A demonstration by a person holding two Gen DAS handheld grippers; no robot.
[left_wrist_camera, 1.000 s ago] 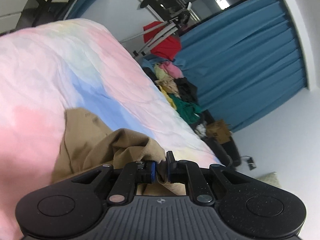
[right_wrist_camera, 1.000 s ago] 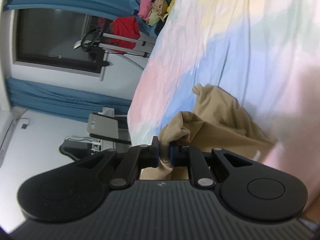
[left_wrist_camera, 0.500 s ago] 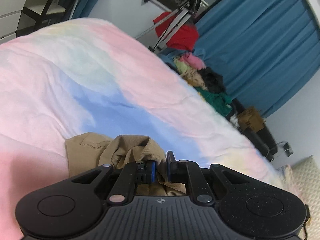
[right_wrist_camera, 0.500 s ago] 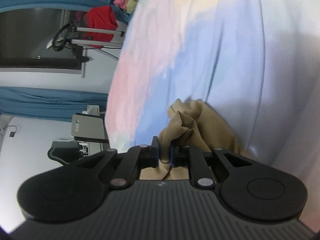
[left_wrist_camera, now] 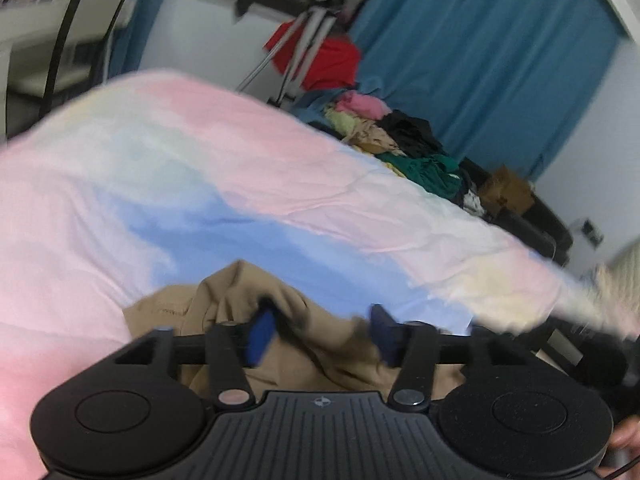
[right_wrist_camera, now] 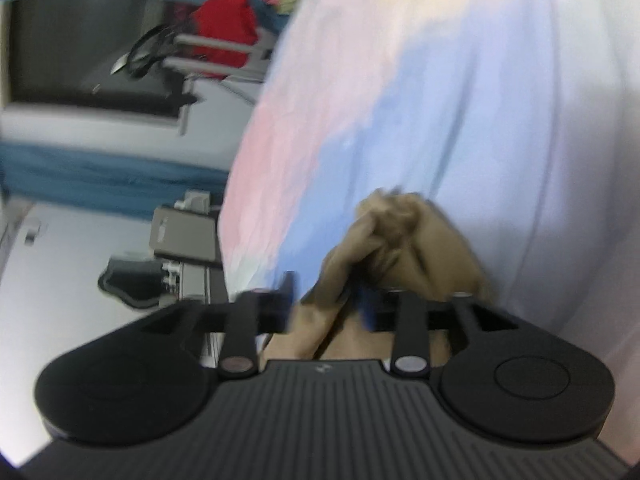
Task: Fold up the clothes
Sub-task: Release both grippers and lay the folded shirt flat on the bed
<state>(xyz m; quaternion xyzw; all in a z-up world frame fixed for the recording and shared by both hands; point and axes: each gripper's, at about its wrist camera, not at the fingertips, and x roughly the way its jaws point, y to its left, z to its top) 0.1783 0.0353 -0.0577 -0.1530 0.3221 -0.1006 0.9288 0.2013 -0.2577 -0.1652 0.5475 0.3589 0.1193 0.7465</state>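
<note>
The left gripper (left_wrist_camera: 322,334) has its jaws spread wide, and the bunched tan garment (left_wrist_camera: 304,332) lies loose in the gap between its blue-padded fingers (left_wrist_camera: 260,334) on the pastel bedspread (left_wrist_camera: 200,184). The right gripper (right_wrist_camera: 326,308) is likewise parted, with the tan garment (right_wrist_camera: 384,248) heaped directly ahead of and between its fingers. Beyond the left gripper, past the bedspread's far edge, sits a pile of clothes (left_wrist_camera: 396,144) before a blue curtain (left_wrist_camera: 480,60).

Garment (left_wrist_camera: 320,344): plain tan, no print. Bed cover (left_wrist_camera: 280,184) beneath it: pastel blotches, blue nearest the garment, pink beyond, pale yellow and mint at the edges. Left tool (left_wrist_camera: 322,330): black, blue pads (left_wrist_camera: 262,332). Curtain (left_wrist_camera: 500,60) behind the bed: teal. Red cloth (left_wrist_camera: 332,62) beside the curtain.
</note>
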